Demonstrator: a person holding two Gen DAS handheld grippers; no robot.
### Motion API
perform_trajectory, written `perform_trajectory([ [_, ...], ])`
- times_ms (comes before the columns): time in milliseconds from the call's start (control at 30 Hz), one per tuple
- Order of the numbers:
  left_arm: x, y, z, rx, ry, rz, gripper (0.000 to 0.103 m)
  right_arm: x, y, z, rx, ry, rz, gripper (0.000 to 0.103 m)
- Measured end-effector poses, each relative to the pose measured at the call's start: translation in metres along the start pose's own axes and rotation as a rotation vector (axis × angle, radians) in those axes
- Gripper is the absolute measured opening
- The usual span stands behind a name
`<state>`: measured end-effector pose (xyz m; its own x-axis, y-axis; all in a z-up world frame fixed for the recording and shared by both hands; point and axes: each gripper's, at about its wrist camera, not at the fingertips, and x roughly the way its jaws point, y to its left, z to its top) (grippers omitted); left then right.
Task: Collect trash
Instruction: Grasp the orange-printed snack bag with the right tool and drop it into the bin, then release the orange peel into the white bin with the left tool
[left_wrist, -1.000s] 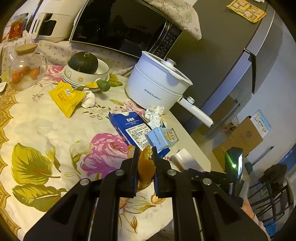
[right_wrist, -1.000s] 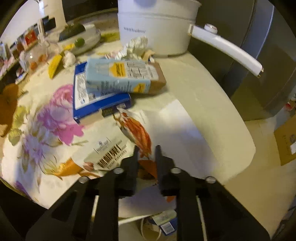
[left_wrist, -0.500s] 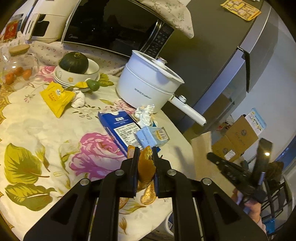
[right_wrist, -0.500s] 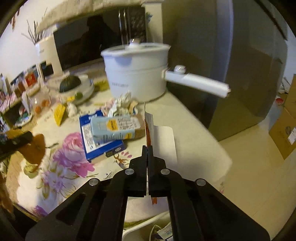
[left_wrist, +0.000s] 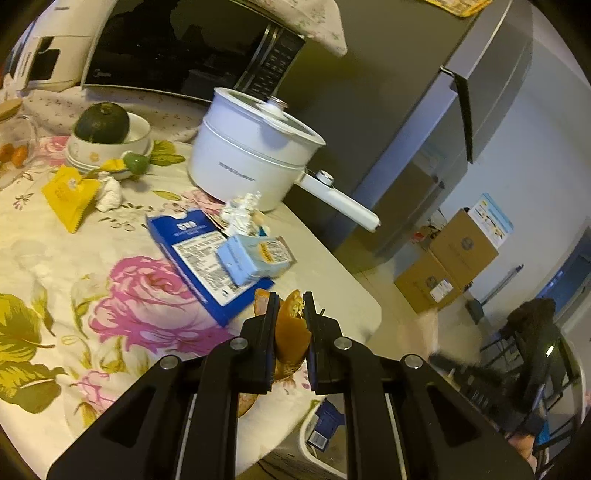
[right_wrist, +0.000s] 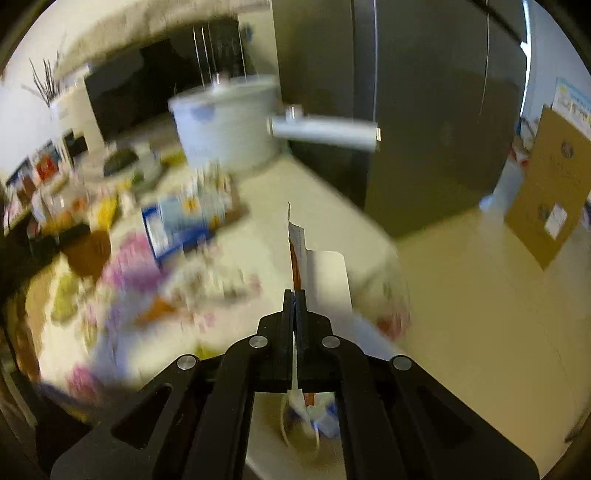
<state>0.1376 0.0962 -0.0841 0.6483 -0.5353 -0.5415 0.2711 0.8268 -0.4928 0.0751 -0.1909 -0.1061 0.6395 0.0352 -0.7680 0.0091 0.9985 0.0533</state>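
Trash sits in both grippers: the left gripper (left_wrist: 290, 314) has its jaws clamped on an orange-brown wrapper (left_wrist: 291, 332), held over the near edge of the floral tablecloth (left_wrist: 55, 258), and the right gripper (right_wrist: 294, 306) has its jaws pressed together on a thin white packet with an orange stripe (right_wrist: 297, 251), edge-on to the camera. Below the right gripper, past the table edge, a bin (right_wrist: 306, 424) holds blurred scraps. Just beyond the left gripper a pale blue carton (left_wrist: 255, 254) lies on a flat blue box (left_wrist: 199, 251), with crumpled tissue (left_wrist: 242, 212) touching them. Farther back stand a white electric pot (left_wrist: 247, 162), a yellow packet (left_wrist: 72, 194) and a bowl (left_wrist: 136, 129) holding a dark green squash (left_wrist: 101, 123).
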Motion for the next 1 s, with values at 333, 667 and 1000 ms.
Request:
perform_trajectory([
  [333, 0.021, -0.031, -0.014, 0.037, 0.055, -0.048, 0.013, -0.011, -0.029, -0.060, 0.103, 0.022, -0.150, 0.084],
  [667, 0.059, -0.101, -0.050, 0.165, 0.175, -0.169, 0.013, -0.033, -0.080, -0.074, 0.278, -0.048, -0.274, 0.094],
  [1000, 0.108, -0.147, -0.103, 0.249, 0.372, -0.221, 0.017, -0.041, -0.107, -0.085, 0.371, -0.053, -0.302, 0.096],
])
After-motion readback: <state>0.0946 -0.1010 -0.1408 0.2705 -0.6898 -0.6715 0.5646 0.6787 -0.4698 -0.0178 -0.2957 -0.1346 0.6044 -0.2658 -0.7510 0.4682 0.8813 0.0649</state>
